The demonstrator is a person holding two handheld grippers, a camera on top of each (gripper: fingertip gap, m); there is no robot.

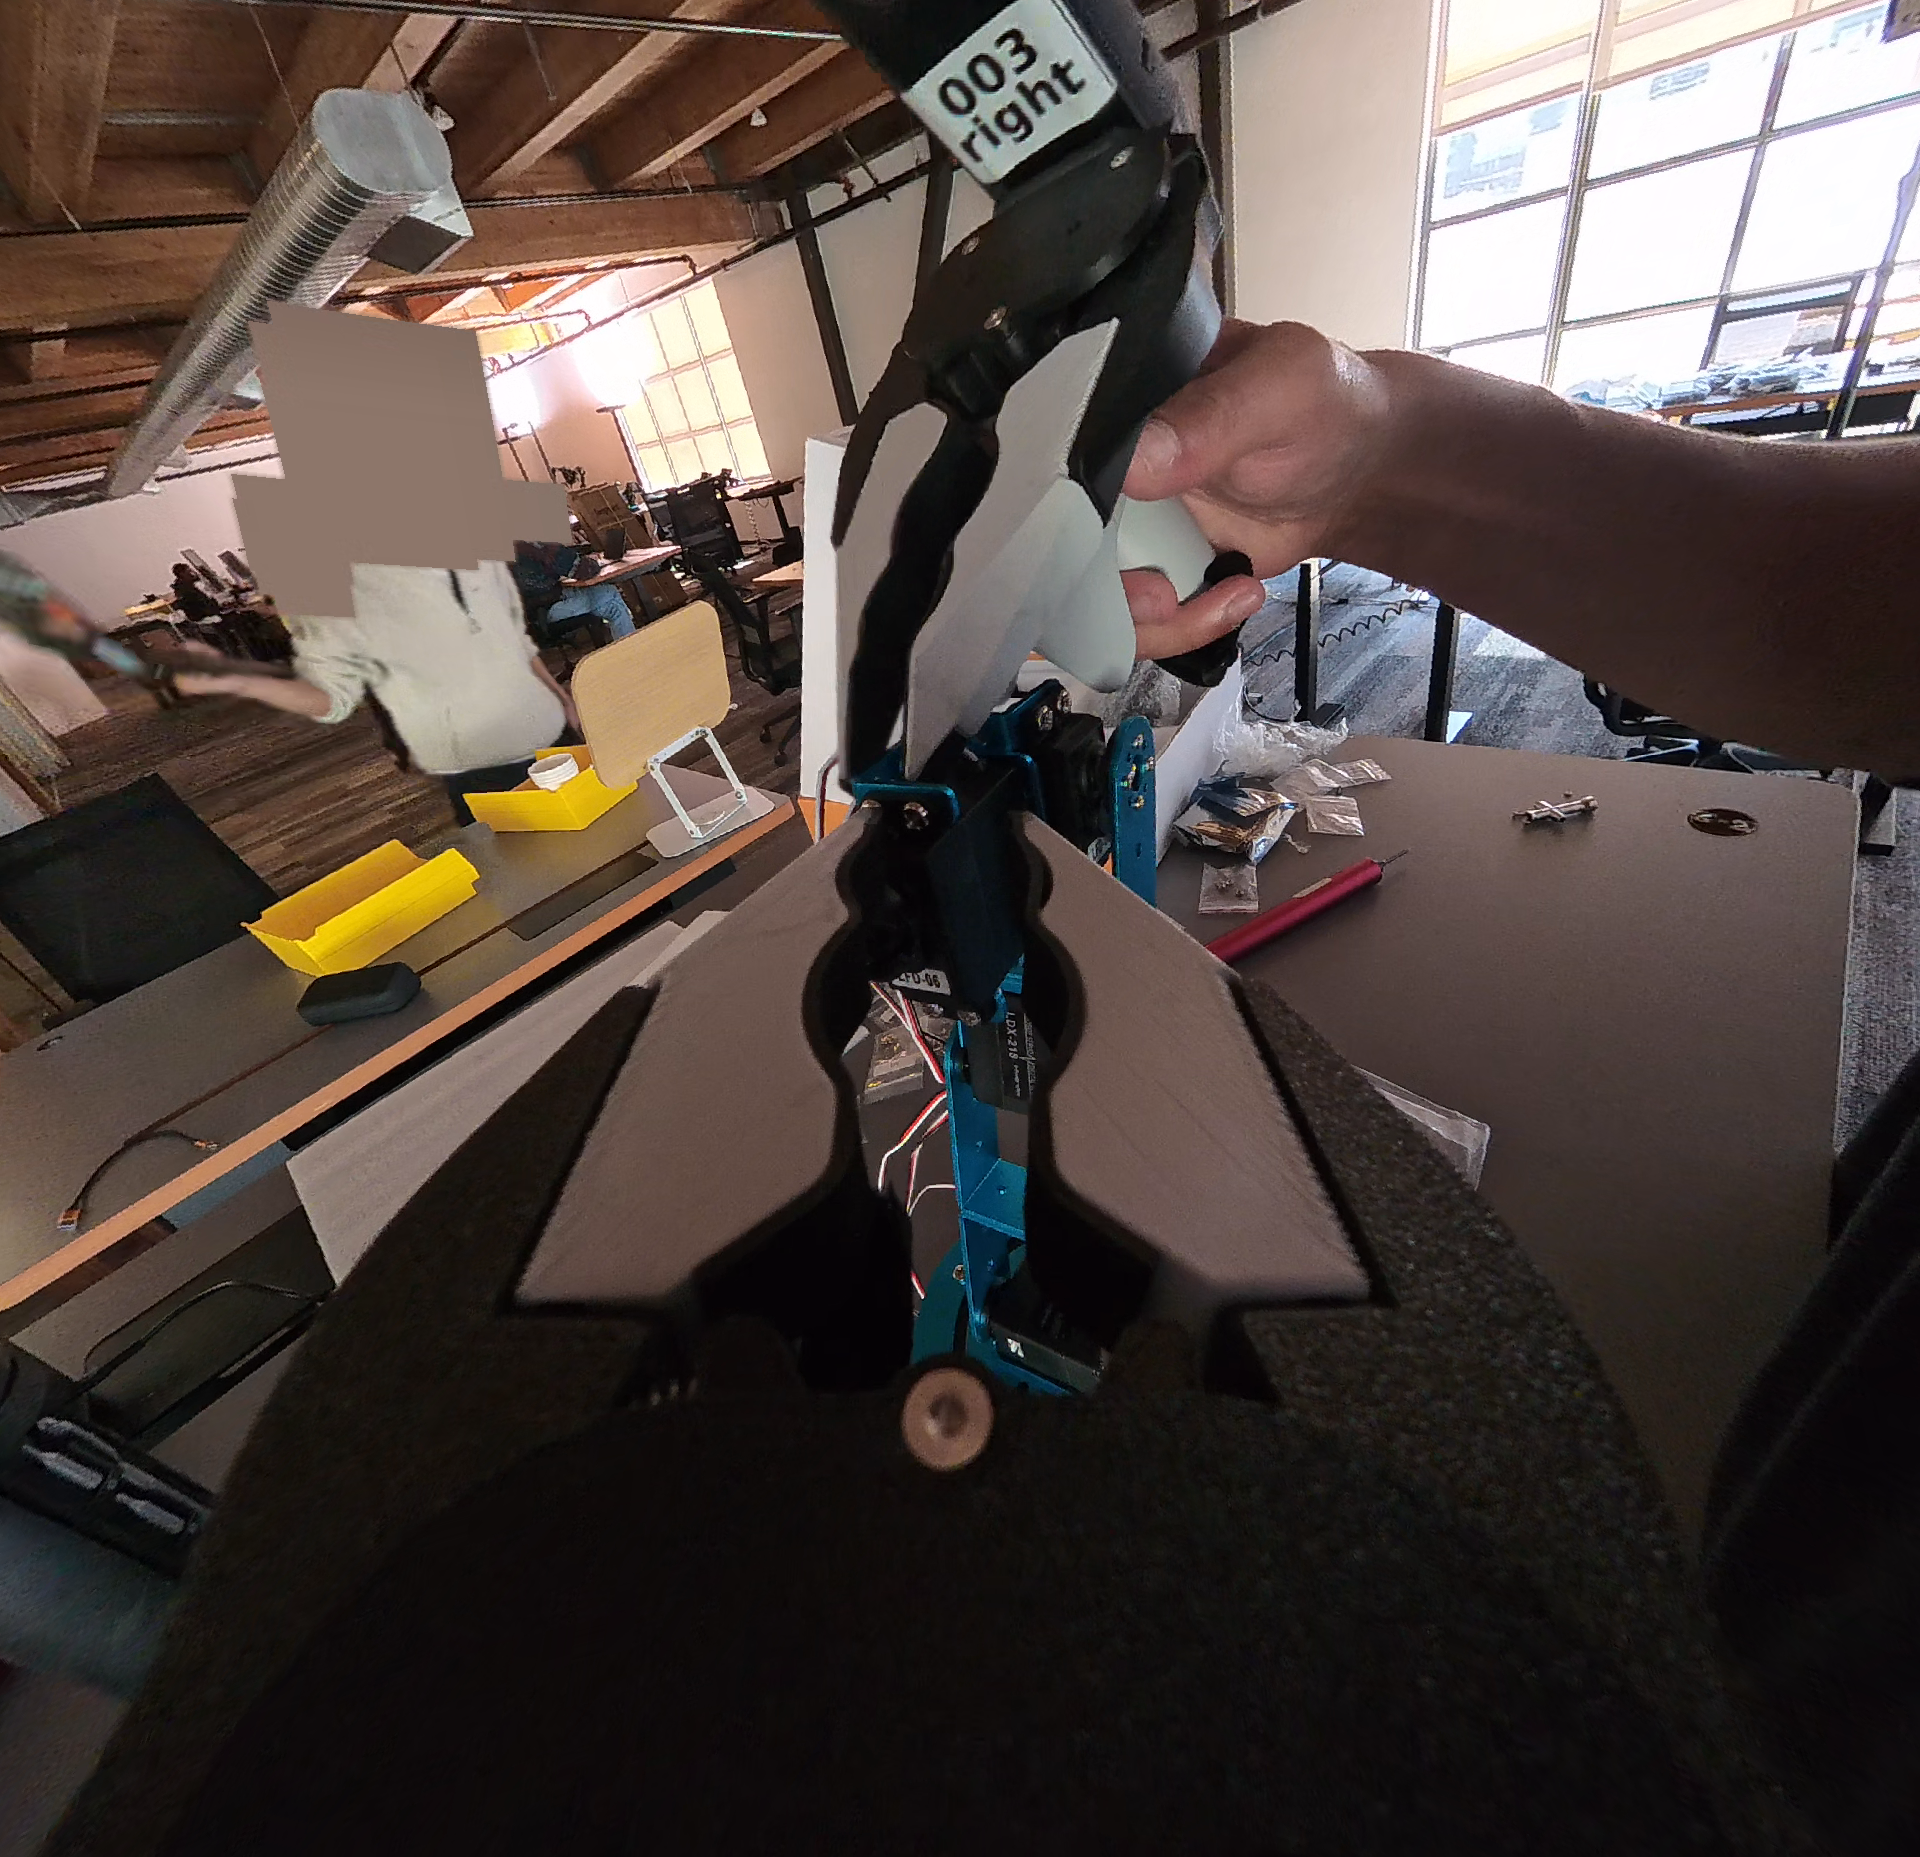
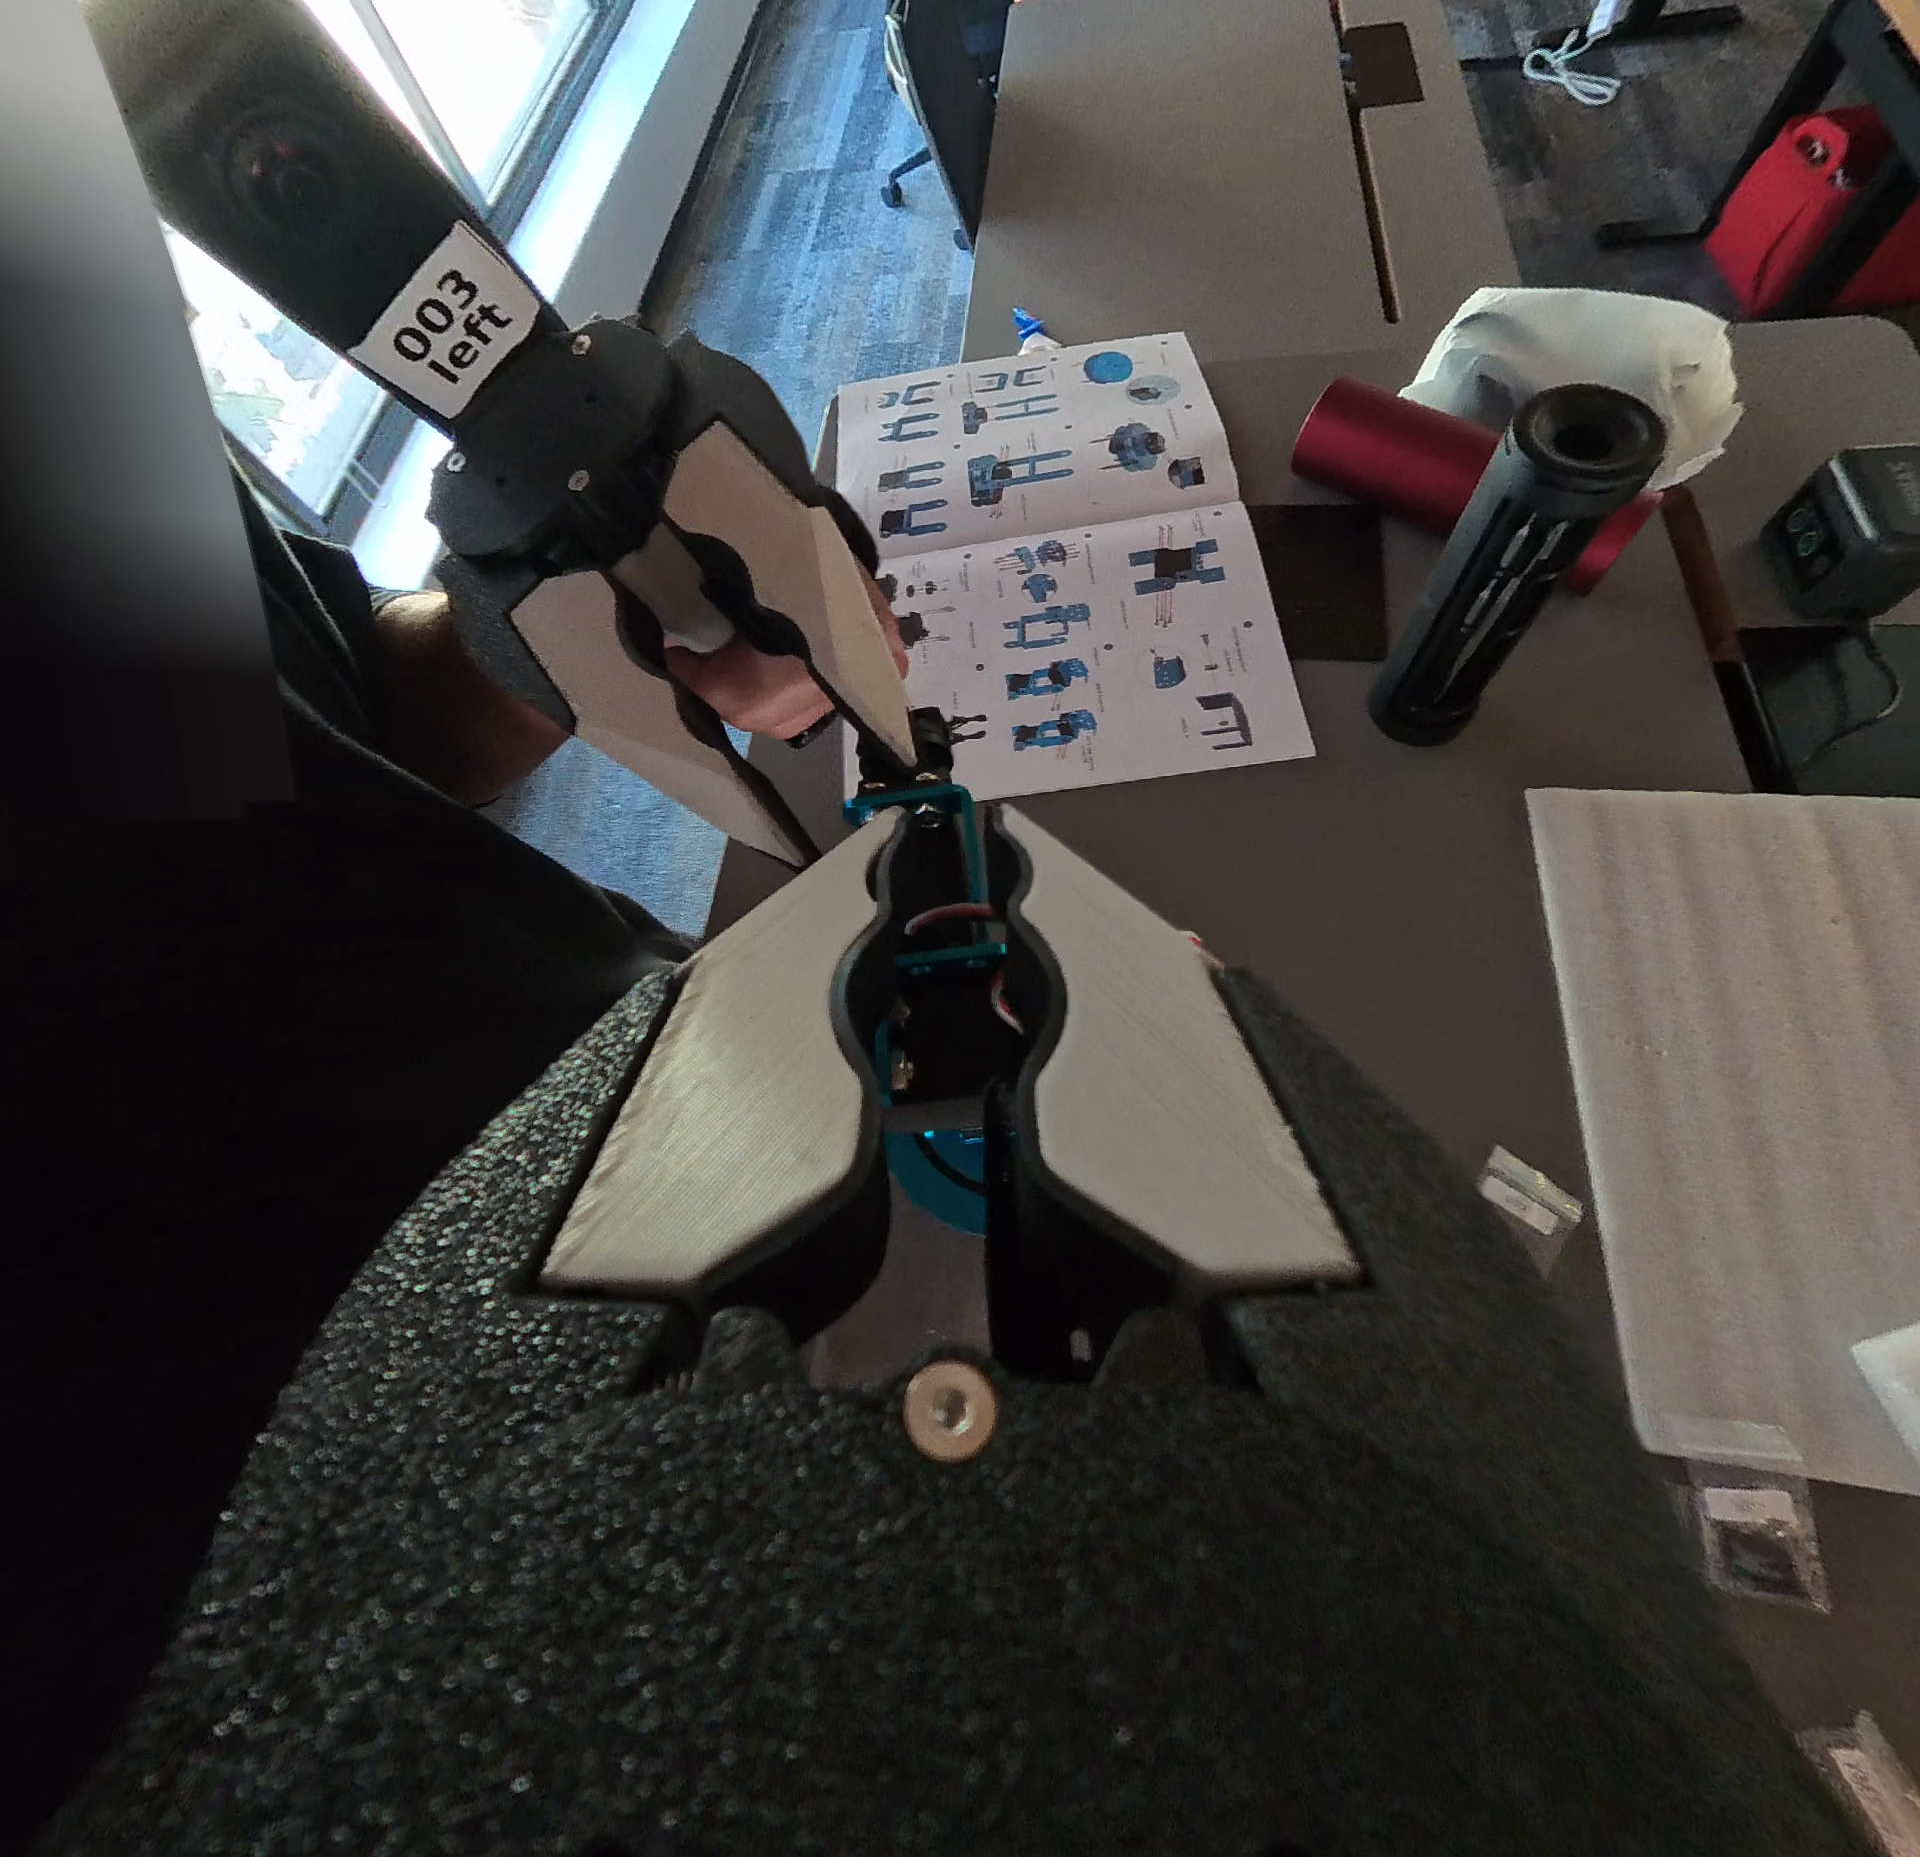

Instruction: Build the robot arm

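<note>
Open-plan office workshop: desks (image 1: 1558, 976), office chairs (image 1: 748, 612), exposed timber ceiling (image 1: 312, 41).

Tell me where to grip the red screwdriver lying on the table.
Take the red screwdriver by the middle of its red handle, coming straight down from above with the tongs across its length. It lies flat, slim, with bare table either side.

Blue servo arm (image 1: 982, 1173) hemmed by both tools; table (image 1: 1558, 1028) rightward open.
</note>
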